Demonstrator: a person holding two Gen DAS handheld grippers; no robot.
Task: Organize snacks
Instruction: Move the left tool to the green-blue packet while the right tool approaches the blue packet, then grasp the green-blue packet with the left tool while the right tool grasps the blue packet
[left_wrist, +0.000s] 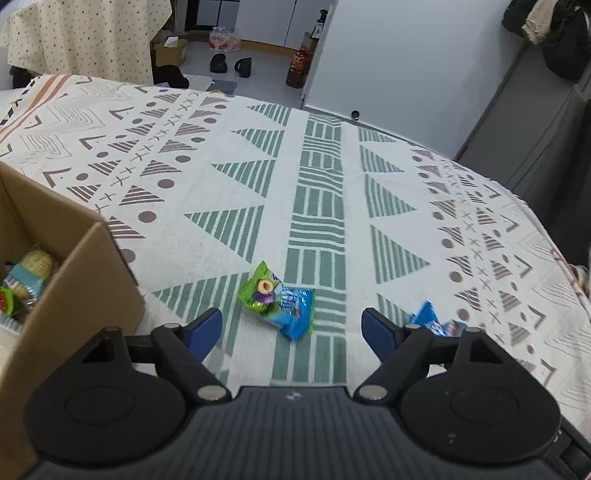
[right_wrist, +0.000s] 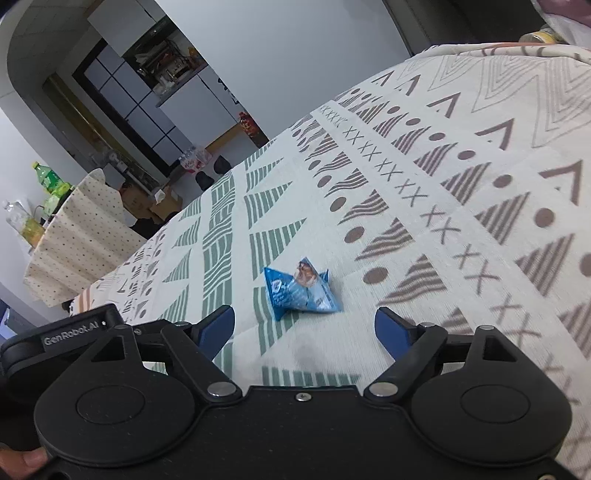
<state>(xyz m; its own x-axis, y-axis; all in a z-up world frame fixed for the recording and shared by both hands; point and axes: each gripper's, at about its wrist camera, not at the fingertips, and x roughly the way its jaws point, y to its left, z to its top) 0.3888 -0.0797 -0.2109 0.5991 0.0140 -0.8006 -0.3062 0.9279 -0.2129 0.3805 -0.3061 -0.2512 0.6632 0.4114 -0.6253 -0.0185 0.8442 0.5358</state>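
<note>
A patterned cloth of green striped triangles and brown dots and crosses covered the bench, with a pale wall and grey cabinets behind it and bottles and shoes on the floor beyond. In the left wrist view, going from the left, an open cardboard box stood at the edge of the frame, cut off, with snacks inside too jumbled to name. Right of it a green snack packet and a blue snack packet lay touching on the cloth, just ahead of the left gripper, whose jaws were spread and empty. A second blue packet was half hidden behind the right-hand finger. In the right wrist view that crumpled packet lay just ahead of the right gripper, jaws likewise spread wide.
</note>
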